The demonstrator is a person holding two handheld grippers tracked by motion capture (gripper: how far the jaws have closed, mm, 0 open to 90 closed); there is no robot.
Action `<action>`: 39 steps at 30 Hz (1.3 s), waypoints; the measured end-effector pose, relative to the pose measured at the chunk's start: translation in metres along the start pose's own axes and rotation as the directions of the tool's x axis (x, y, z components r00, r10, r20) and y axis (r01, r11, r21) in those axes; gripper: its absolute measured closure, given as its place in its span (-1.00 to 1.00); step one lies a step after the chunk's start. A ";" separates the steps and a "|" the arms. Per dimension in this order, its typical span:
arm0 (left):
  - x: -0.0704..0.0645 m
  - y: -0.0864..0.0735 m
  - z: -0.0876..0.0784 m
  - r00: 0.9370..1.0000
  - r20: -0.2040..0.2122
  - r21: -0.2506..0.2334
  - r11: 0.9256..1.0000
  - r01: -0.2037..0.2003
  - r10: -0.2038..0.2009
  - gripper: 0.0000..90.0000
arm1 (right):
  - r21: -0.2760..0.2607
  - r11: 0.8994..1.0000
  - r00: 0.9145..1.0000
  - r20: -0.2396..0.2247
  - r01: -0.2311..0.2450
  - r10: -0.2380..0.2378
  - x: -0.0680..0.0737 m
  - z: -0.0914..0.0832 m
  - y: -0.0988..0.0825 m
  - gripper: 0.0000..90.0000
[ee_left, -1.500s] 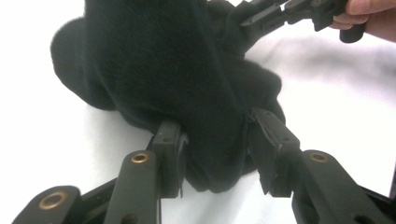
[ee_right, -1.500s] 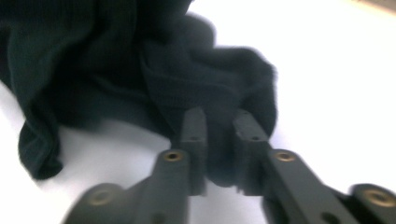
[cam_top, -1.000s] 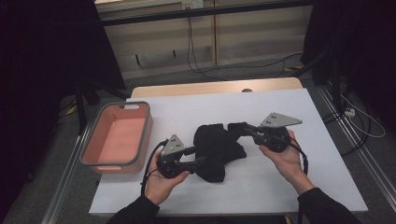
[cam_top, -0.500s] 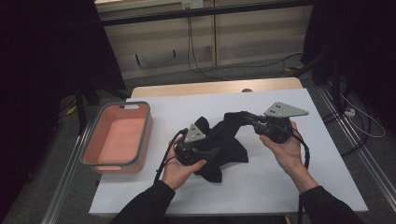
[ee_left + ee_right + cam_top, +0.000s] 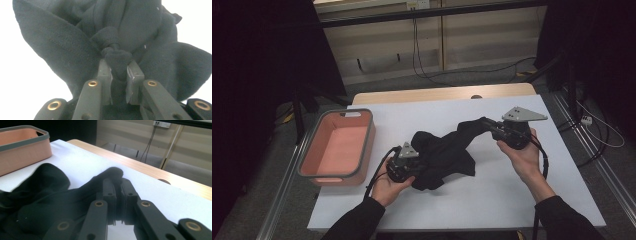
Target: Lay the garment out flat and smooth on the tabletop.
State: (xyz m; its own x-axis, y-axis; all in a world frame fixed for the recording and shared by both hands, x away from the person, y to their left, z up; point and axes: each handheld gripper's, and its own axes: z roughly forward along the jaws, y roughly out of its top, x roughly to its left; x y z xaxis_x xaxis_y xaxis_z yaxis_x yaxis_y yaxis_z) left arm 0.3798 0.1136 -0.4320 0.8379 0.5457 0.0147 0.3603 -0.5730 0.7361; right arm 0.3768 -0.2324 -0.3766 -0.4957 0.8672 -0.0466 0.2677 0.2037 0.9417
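A black garment lies bunched in the middle of the white table. My left gripper sits at its near left edge. Its jaws have just been closing and now pinch a thick fold of the black cloth between the pads. My right gripper is at the garment's far right end, shut on a raised corner of the cloth, which stretches from it down toward the pile.
A salmon-pink bin with a grey rim stands at the table's left side, seen too in the right gripper view. A wooden table edge runs along the back. Cables lie on the floor behind.
My left gripper went from the garment's left edge up onto the cloth, then came back down to the near left and closed on a fold. The right gripper barely moved.
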 end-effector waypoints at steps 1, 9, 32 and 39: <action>0.000 -0.001 -0.005 1.000 0.008 -0.014 1.000 0.008 -0.008 0.72 | 0.001 1.000 1.000 0.004 -0.006 0.006 -0.001 -0.001 0.000 0.87; -0.005 -0.005 -0.045 0.998 0.042 -0.142 0.989 0.044 -0.039 0.73 | -0.040 0.998 0.997 0.056 -0.047 0.050 -0.023 -0.016 0.001 0.87; 0.006 -0.016 -0.037 0.995 -0.034 -0.110 0.990 0.090 -0.094 -0.05 | 0.092 0.995 0.999 -0.010 0.040 -0.039 0.016 -0.007 -0.029 -0.11; 0.003 -0.025 -0.049 0.994 -0.052 -0.101 0.991 0.088 -0.094 -0.07 | 0.081 0.995 0.998 -0.039 0.053 -0.050 0.031 -0.013 -0.032 -0.13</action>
State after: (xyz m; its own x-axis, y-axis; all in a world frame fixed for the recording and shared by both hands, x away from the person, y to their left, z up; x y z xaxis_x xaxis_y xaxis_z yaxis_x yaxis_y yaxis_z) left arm 0.3538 0.1594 -0.4171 0.7777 0.6284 -0.0193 0.3897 -0.4578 0.7991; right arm 0.3425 -0.2180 -0.4042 -0.5399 0.8379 -0.0804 0.3069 0.2849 0.9081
